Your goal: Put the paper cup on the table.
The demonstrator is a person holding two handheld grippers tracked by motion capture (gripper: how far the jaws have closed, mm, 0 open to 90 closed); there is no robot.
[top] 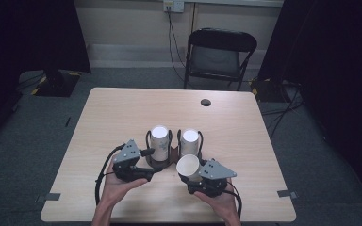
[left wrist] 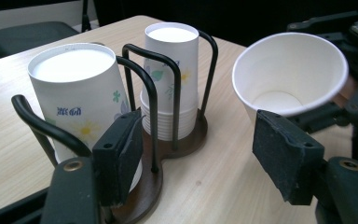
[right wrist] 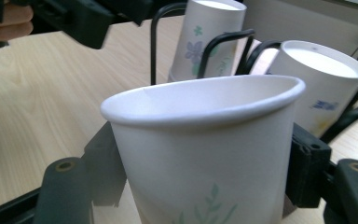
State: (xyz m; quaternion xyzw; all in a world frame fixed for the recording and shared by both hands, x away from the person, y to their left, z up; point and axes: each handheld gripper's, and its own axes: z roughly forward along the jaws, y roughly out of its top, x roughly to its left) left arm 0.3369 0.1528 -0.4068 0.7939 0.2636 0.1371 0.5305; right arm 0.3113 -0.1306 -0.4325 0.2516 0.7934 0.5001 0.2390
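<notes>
A black wire holder on a dark brown base [left wrist: 145, 189] stands mid-table with two upside-down stacks of flowered paper cups, the left stack [top: 160, 141] [left wrist: 79, 88] and the right stack [top: 190, 141] [left wrist: 172, 70]. My left gripper [top: 150, 163] [left wrist: 200, 140] is open just beside the left stack, and its left pad [left wrist: 119, 158] sits close to that stack's side. My right gripper [top: 193, 176] [right wrist: 207, 163] is shut on a single paper cup [top: 187, 165] [left wrist: 289, 74] [right wrist: 205, 154], mouth up and squeezed slightly oval, in front of the right stack [right wrist: 321, 79].
The wooden table [top: 122, 113] has a dark round hole [top: 206, 102] near its far edge. A black folding chair [top: 219, 56] stands behind it. Cables trail from both grippers toward the near edge. Dark curtains hang on both sides.
</notes>
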